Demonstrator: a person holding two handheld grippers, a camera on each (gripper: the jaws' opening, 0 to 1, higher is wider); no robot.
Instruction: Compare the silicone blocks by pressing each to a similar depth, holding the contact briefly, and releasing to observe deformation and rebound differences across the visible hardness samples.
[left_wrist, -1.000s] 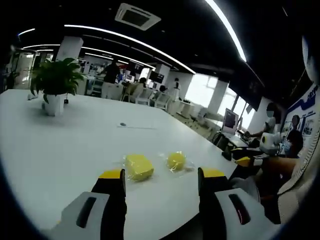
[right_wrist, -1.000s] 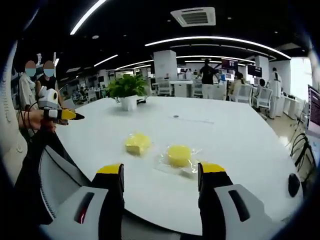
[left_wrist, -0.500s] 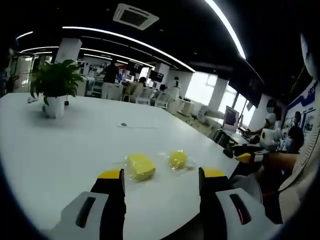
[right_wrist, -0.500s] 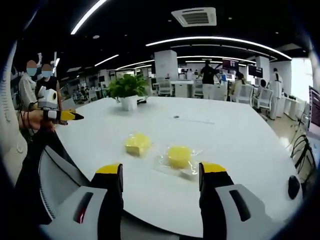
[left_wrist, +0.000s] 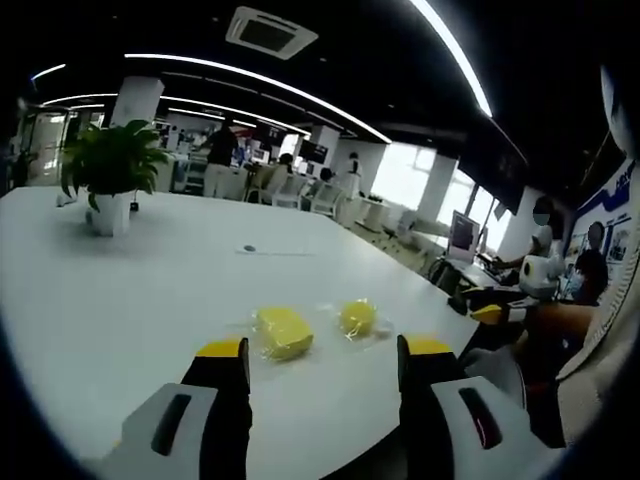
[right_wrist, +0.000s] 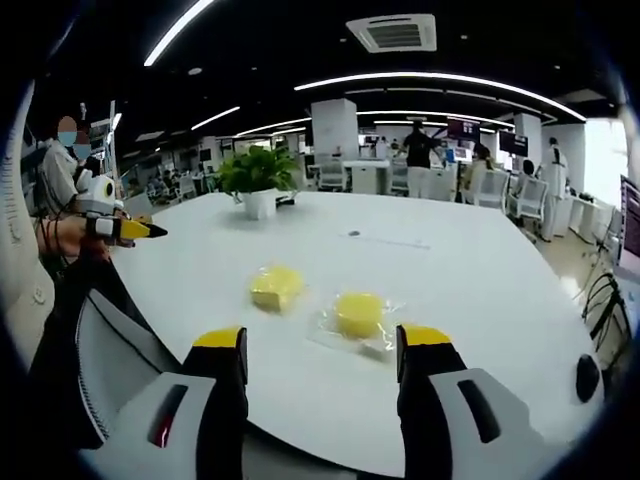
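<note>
Open-plan office space with ceiling light strips surrounds a large white surface, where a potted plant stands toward 11 o'clock in the right gripper view. Two yellow silicone pieces lie near each other but apart, each on clear wrapping: a square block and a round block, the round one at 3 o'clock of the square. Both the left gripper and the right gripper hover short of the blocks with jaws spread apart, touching nothing.
</note>
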